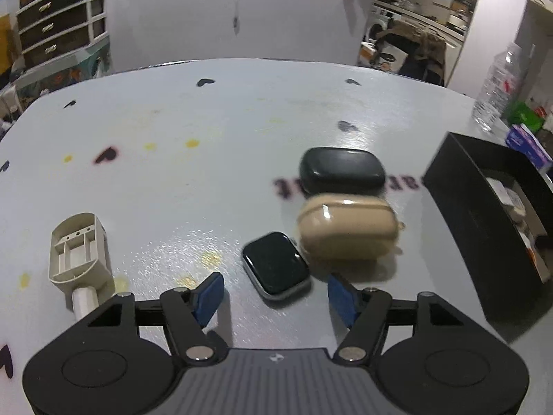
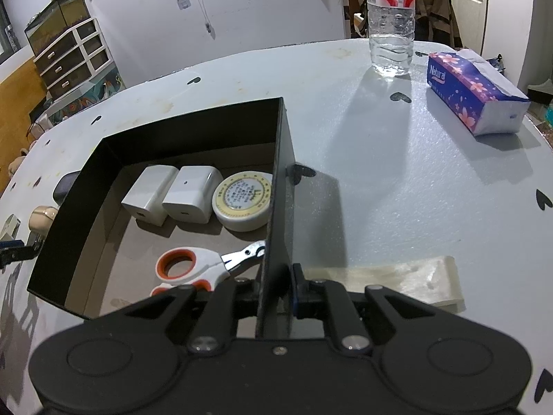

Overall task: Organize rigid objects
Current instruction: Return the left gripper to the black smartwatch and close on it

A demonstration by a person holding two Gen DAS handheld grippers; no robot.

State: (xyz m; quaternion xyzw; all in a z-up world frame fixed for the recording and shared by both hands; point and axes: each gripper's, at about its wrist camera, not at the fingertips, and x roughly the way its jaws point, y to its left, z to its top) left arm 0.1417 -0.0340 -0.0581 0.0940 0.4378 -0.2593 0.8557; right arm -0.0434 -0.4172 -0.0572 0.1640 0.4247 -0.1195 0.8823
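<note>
Closest to the left wrist camera, the left gripper [image 1: 274, 292] hung just above the table [image 1: 172, 186] with its jaws apart and nothing between the blue pads [image 1: 209, 297]; a smartwatch body [image 1: 275, 265] without strap lay on the table just in front of them, not yet grasped. Touching the watch on its far right side was one beige earbud case [image 1: 347, 230], and one black earbud case [image 1: 340, 172] lay right behind that one. Well apart, toward the near left edge of the table, lay one beige plastic part [image 1: 80, 249] with a white peg. The right gripper [image 2: 276, 288] was clenched on the near right wall of the black box [image 2: 281, 186], one finger inside and one outside, probably to keep the box steady. Inside the box I counted four things: two white chargers [image 2: 149, 194] side by side at the far wall, one round white tin [image 2: 243, 201] next to them in the far right corner, and one pair of white and orange scissors [image 2: 193, 266] near the gripper. So the task seemed about half done: four objects were stored, and four were left on the table, with the watch probably next. One water bottle [image 2: 391, 20] and one tissue pack [image 2: 475, 95] stood near the far right edge, and a strip of clear tape [image 2: 397, 276] was stuck on the table beside the box.
</note>
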